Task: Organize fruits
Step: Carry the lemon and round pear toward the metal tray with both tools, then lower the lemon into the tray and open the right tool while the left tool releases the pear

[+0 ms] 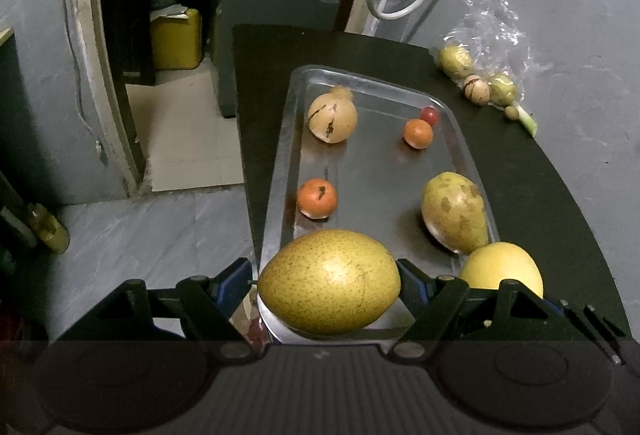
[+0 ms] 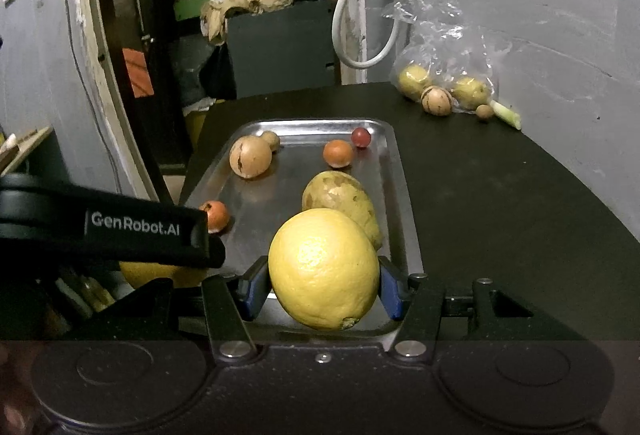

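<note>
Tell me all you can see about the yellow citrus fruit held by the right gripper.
The yellow citrus fruit is large, rounded and bright yellow, with dimpled, slightly glossy peel and a small greenish stem nub at its lower end. The right gripper is shut on it, its blue pads pressing both sides. It sits at the near end of the metal tray, just in front of a blotchy green-yellow fruit.

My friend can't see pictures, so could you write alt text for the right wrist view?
The right gripper clamps a big yellow citrus fruit over the near end of a metal tray. The tray, on a black table, holds a pear and small orange fruits.
</note>
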Demonstrator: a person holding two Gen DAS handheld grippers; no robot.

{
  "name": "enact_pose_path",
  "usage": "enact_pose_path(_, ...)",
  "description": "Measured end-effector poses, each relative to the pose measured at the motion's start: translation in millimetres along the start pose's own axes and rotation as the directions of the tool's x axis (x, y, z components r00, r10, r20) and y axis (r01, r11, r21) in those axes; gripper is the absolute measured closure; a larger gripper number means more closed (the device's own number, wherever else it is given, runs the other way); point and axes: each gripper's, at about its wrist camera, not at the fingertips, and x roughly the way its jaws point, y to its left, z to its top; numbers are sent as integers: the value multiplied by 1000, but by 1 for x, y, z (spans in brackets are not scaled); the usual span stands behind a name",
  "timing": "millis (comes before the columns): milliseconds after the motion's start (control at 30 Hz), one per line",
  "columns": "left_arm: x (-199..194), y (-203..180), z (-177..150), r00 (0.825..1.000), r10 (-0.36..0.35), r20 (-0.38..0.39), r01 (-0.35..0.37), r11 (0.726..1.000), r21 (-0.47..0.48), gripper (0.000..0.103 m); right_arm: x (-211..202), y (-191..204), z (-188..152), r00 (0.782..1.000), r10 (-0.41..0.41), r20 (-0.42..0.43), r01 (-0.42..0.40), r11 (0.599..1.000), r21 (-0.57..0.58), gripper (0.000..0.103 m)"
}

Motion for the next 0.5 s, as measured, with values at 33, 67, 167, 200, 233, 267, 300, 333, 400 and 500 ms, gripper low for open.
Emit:
enact_pose_path(33, 1, 1, 0, 1000, 2, -1, -2, 1000, -2, 22, 2, 1, 0, 1000, 0, -4, 0, 1000, -3, 46)
enact_pose_path(67, 2, 2, 0, 1000, 4, -3, -4, 1000, -4, 22, 4, 1, -1, 1000, 0, -8, 0, 1000, -8, 46)
enact_pose_path(167, 4, 5, 0, 1000, 9, -8, -9, 1000, -8, 22, 8, 3, -1, 1000, 1, -18, -1, 1000, -17, 46)
enact_pose_path(200, 4, 5, 0, 1000, 10, -10, -10, 1000, -10, 22, 9, 4, -1, 1000, 2, -20, -2, 1000, -19, 46)
enact_pose_path(233, 5, 6, 0, 1000, 11, -12, -11, 1000, -10, 22, 10, 5, -1, 1000, 3, -22, -3, 1000, -21, 46)
enact_pose_path(267, 5, 6, 0, 1000, 11, -13, -11, 1000, -11, 22, 11, 6, -1, 1000, 4, -25, -5, 1000, -23, 46)
enact_pose_path(300, 6, 7, 0, 1000, 10, -14, -10, 1000, -12, 22, 12, 6, -2, 1000, 5, -26, -6, 1000, -25, 46)
enact_pose_path(333, 6, 7, 1, 1000, 8, -15, -8, 1000, -13, 22, 13, 7, -2, 1000, 5, -28, -6, 1000, -27, 46)
enact_pose_path(400, 7, 7, 1, 1000, 3, -15, -3, 1000, -19, 22, 15, 6, -1, 999, 6, -32, -7, 1000, -29, 46)
enact_pose_path(500, 9, 6, 2, 1000, 3, -18, -3, 1000, -18, 22, 17, 5, -2, 999, 3, -40, -4, 1000, -26, 46)
